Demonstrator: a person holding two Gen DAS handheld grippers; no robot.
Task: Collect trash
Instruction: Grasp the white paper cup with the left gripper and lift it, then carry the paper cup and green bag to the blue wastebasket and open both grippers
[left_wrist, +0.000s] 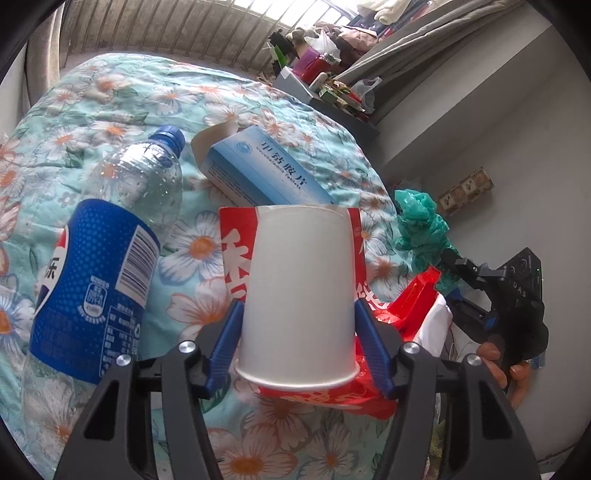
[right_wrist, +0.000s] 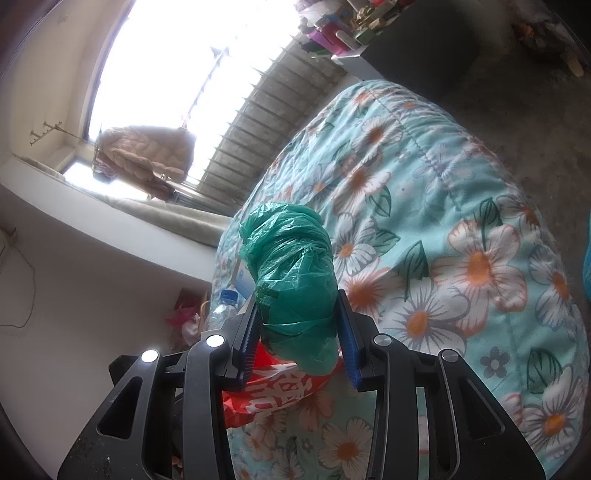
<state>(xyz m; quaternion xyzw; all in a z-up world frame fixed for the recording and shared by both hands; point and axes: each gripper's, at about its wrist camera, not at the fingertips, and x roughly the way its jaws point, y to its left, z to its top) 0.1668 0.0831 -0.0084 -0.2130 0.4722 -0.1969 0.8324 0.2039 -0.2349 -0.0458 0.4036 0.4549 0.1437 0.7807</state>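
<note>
My left gripper is shut on a white paper cup, rim toward the camera, held above a red and white plastic bag on the floral bed cover. A blue-labelled plastic bottle lies to the left and a blue medicine box lies behind the cup. My right gripper is shut on a crumpled green plastic bag, which also shows in the left wrist view at the bed's right edge. The red and white bag lies under it.
A cluttered dark shelf stands beyond the bed by a grey curtain. A grey wall runs along the bed's right side. A window with bars and hanging clothes is behind the bed.
</note>
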